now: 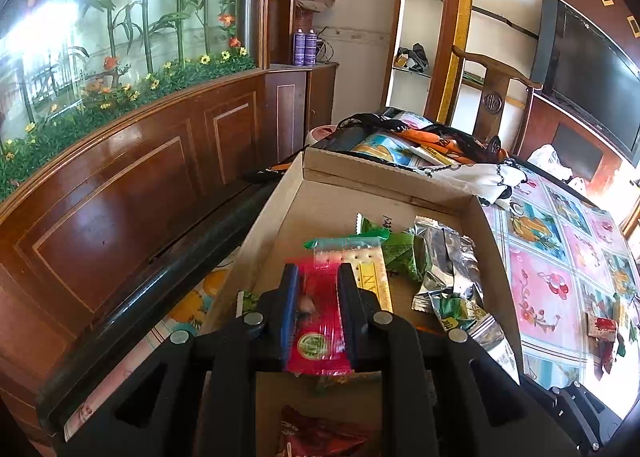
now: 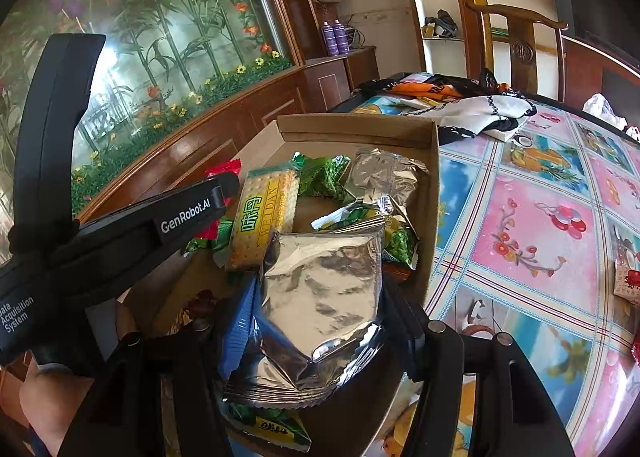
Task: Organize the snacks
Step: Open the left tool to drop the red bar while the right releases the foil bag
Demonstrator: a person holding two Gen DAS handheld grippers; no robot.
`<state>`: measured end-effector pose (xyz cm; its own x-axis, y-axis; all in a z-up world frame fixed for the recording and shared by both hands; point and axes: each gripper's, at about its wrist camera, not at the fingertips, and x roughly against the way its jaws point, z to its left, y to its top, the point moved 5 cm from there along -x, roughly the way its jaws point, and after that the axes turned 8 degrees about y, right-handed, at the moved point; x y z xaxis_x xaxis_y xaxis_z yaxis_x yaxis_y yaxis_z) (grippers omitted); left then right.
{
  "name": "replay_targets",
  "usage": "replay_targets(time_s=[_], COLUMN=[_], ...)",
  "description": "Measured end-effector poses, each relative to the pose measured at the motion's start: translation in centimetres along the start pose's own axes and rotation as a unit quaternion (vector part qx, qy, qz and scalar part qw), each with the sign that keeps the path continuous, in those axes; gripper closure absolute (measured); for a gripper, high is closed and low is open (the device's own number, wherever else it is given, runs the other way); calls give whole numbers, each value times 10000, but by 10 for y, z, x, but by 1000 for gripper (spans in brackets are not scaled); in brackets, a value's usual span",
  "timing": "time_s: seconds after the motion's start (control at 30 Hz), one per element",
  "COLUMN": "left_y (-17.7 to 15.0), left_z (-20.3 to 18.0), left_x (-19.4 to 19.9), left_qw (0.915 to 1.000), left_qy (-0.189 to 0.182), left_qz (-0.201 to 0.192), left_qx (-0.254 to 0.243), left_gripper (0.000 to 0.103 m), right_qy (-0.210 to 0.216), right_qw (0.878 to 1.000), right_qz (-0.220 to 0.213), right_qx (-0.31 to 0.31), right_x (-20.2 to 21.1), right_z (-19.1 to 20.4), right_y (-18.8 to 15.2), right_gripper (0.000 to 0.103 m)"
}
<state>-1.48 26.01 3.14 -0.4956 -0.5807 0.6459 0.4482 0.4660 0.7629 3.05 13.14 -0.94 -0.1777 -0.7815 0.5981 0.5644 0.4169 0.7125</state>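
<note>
Left gripper [image 1: 318, 289] jaws clamp a red snack packet [image 1: 318, 321] above the cardboard box [image 1: 496, 241]. Right gripper [image 2: 316, 297] jaws, half-spread, grip a silver foil pouch [image 2: 320, 297] over it, evidently for depositing.

A wooden chair [image 1: 496, 97] stands behind a table with a patterned cloth [image 1: 560, 257]; two purple cans [image 1: 305, 47] sit on a cabinet.

Left gripper [image 1: 318, 277]: black plastic frame, blue ribbed pads on the inner faces of the fingers [image 1: 289, 297], four silver round screw heads set behind them. White "GenRobot.AI" and "Data Acquisition System" are printed on its side, seen in the right view. Right gripper [image 2: 316, 297]: same black frame, blue pad, silver screws.
</note>
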Motion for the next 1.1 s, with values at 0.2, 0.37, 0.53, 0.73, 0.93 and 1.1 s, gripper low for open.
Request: replay_targets(time_s=[0.2,0.37,0.53,0.73,0.93,1.1], left_y=[0,0,1,2,4,6], left_z=[-1,-1,-2,-2,1,-3], left_x=[0,1,1,4,12,18], left_qw=[10000,10000,9999,9999,9994,9988], left_qy=[-12,-12,19,-12,-103,-142], left_qz=[-7,-40,-93,-157,-317,-466], left_qx=[-35,-44,-53,-18,115,100], left_gripper=[84,84,67,58,45,41], right_qy=[6,21,-2,43,105,123], right_qw=[10000,10000,9999,9998,9996,9991], right_qz=[8,3,-47,-127,-226,-353], right_qx=[46,66,108,124,120,206], right_x=[-1,0,4,10,19,31], right_z=[3,4,7,7,8,12], right_y=[-2,-3,-2,0,3,5], right_gripper=[39,38,38,38,38,38])
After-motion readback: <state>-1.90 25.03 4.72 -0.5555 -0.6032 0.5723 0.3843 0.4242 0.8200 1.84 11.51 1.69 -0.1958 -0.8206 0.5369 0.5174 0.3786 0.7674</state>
